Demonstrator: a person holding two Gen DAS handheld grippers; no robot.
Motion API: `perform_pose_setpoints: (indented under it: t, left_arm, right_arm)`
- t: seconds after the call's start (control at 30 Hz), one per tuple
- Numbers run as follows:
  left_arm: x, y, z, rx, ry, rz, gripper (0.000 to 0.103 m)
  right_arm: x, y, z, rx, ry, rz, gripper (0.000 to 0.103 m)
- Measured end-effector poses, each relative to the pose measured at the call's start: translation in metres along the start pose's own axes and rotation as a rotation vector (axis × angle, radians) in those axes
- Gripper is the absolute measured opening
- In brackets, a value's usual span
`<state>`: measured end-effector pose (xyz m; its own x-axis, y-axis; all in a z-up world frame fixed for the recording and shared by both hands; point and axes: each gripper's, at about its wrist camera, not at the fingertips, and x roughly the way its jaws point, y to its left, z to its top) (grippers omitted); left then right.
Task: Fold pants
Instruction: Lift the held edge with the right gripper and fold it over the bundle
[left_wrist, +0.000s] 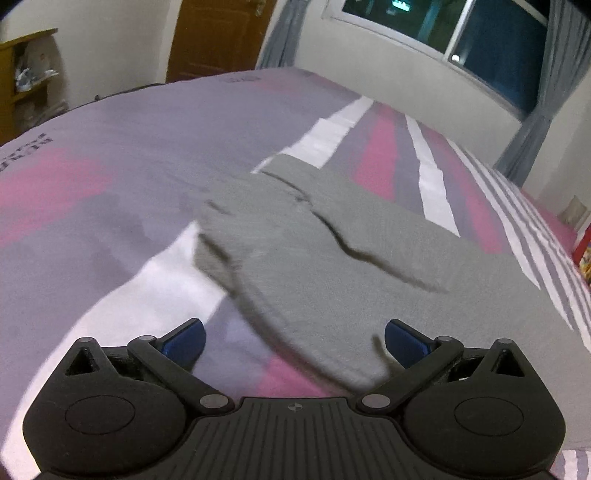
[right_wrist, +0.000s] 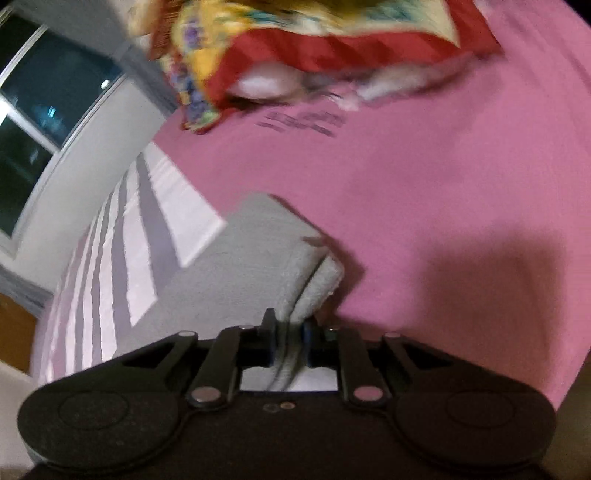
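Right gripper (right_wrist: 289, 334) jaws clenched on grey pants (right_wrist: 236, 273) edge to carry the fold; left gripper (left_wrist: 294, 341) jaws released, lower centre, over bed (left_wrist: 110, 155).

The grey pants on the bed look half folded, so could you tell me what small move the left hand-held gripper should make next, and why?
Probably ease the left hand-held gripper forward and close on the near edge of the grey pants. Its jaws stand wide open with the cloth edge lying between them, ungripped, while the right hand-held gripper is already shut on a pinched fold.
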<state>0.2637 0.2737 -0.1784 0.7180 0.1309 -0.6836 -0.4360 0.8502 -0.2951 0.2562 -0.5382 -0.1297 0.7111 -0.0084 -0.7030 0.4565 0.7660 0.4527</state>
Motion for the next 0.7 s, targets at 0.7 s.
perform_pose_setpoints:
  t: [0.7]
  left_arm:
    - [-0.057, 0.109, -0.030, -0.080, -0.052, 0.029, 0.103]
  right_arm:
    - [0.037, 0.319, -0.236, -1.158, 0.164, 0.510, 0.012]
